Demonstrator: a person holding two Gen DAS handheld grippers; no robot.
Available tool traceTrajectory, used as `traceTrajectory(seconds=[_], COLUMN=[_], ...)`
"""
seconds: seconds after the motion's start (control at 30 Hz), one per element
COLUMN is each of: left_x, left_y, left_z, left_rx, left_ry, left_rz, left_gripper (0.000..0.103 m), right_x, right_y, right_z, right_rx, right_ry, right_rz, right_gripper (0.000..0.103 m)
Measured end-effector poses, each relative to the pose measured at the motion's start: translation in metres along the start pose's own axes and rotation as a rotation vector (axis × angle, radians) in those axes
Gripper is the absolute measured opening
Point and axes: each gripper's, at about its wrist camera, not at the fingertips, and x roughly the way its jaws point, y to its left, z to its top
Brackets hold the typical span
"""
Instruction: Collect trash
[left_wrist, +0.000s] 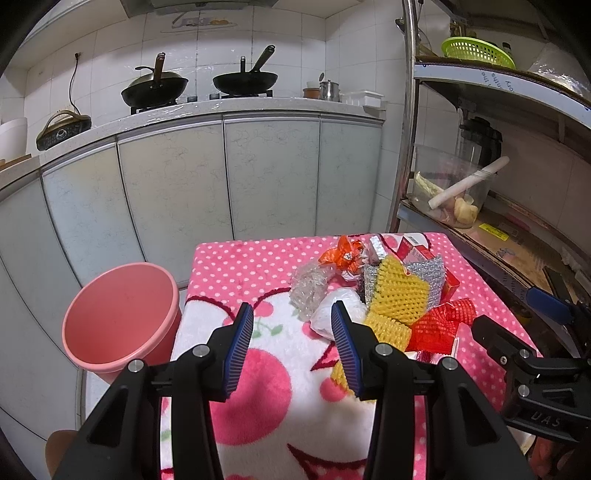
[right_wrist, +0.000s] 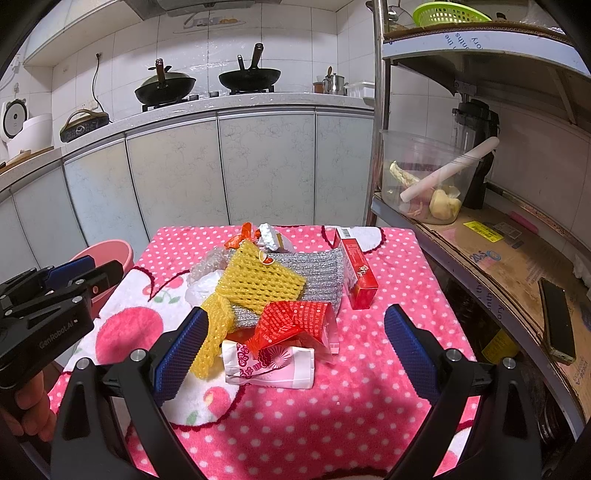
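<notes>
Left gripper (left_wrist: 292, 314) tilted down, jaws partly apart, nothing between, right gripper (right_wrist: 295, 325) beside it, tilted down, jaws wide, empty, hand (right_wrist: 31, 410) gripping left handle

White-tiled kitchen wall (left_wrist: 258, 48), grey cabinets (left_wrist: 269, 173) (metal shelving (right_wrist: 461, 48) beside).

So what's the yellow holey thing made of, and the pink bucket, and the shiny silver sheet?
The yellow net looks like soft foam: thick matte strands in an open mesh, bent limply over the pile. The pink bucket seems to be hard plastic, with smooth walls, a rolled rim and a dull sheen. The silver sheet looks like foil-faced padding: it glitters in ridged rows. That one is less sure.
</notes>
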Motion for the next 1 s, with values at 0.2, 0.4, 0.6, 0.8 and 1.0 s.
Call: traceTrajectory(seconds=[0.2,0.4,0.6,0.8,1.0], left_x=[-0.0006,-0.0005,-0.0007,-0.0009,-0.0010], left_y=[-0.0023,-0.0025,-0.0055,-0.0059,-0.0068], left_z=[-0.0014,-0.0019,-0.0051,-0.0054,-0.0061], left_rx=[0.004,0.002,0.006,0.005,0.005], left_ry=[0.000,0.000,0.005,0.006,0.007], left_rz=[0.000,-0.001,-0.001,-0.002,-0.001], left_gripper=[0.043,0.043,0.043,0.043,0.043], right_x=[0.0003,0.0004,0.0000,0.0003,0.0028], right_y=[0.0002,-0.0003,-0.0016,-0.0021,0.0017], right_z=[-0.0001,-0.0003,-0.0005,0.0001,-0.0009], right_rx=[0.001,0.000,0.001,0.001,-0.001], right_ry=[0.000,-0.001,0.000,0.002,0.002], right_rz=[0.001,0.001,0.001,0.007,0.013], right_gripper=[0.097,0.097,0.097,0.097,0.097])
